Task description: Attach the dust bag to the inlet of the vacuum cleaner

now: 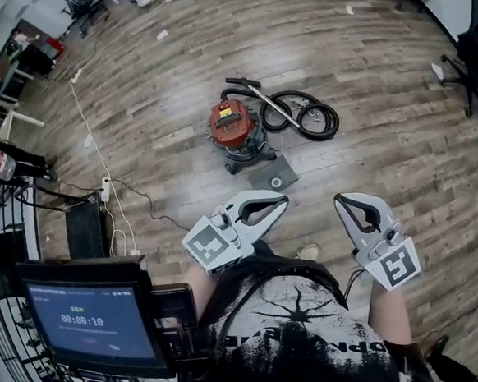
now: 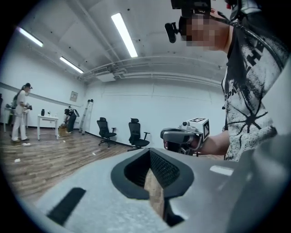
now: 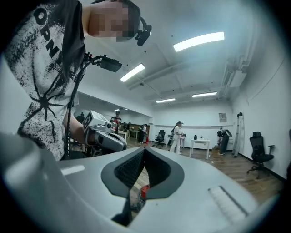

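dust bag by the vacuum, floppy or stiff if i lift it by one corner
Probably light and floppy: the dust bag lies thin and flat on the floor, so a lifted corner may sag. The part round its hole may be stiffer.

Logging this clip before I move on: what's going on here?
A person stands holding a tool in each hand; the left tool and the right tool are both shut and empty. The red vacuum cleaner sits on the floor ahead, its hose coiled beside it and what looks like the grey dust bag lying next to it. Neither tool touches them.
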`<state>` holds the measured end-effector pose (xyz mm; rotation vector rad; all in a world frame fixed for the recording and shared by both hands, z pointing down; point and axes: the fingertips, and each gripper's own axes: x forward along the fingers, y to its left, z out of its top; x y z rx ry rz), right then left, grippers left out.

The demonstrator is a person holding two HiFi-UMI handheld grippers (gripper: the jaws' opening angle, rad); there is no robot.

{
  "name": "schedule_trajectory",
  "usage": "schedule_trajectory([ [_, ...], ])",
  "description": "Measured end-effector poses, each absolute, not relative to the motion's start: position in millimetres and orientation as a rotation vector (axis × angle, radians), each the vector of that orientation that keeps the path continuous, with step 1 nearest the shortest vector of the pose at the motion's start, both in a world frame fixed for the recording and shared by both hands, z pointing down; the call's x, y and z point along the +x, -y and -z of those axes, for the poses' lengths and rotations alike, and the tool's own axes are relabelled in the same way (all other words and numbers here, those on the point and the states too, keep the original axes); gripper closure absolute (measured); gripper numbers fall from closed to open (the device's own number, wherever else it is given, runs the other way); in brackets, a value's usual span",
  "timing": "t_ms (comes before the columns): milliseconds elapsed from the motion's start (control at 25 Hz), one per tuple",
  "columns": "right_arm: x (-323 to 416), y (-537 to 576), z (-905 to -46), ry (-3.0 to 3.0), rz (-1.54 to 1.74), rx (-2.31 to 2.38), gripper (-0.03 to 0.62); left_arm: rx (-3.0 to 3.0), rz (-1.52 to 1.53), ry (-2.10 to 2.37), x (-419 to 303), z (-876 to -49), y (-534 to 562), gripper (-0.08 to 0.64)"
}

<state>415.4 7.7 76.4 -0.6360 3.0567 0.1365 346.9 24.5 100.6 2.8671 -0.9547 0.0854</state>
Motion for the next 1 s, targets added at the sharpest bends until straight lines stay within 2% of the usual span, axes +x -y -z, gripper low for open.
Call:
schedule_trajectory([
  [280, 376.0, -20.6, -56.7, -3.018, -0.059, -0.366, 0.588, 2.803, -0.065, 1.171, 312.7, -92.3, -45.1, 0.558],
  [560, 293.5, -56.8, -43.7, -3.045, -0.137, -0.37, 0.588, 2.845, 0.025, 1.191, 232.5, -85.9, -80.9, 0.558],
  [760, 244.9, -77.8, -56.5, -3.078, -0.169, -0.365, 0.588, 2.844, -0.017, 1.2, 181.1, -106.0, -99.9, 0.558],
  [1000, 199.6, -84.0, -68.1, -3.131, -0.199, -0.313, 0.588, 2.837, 0.017, 1.238, 142.3, -114.1, -110.3, 0.558],
])
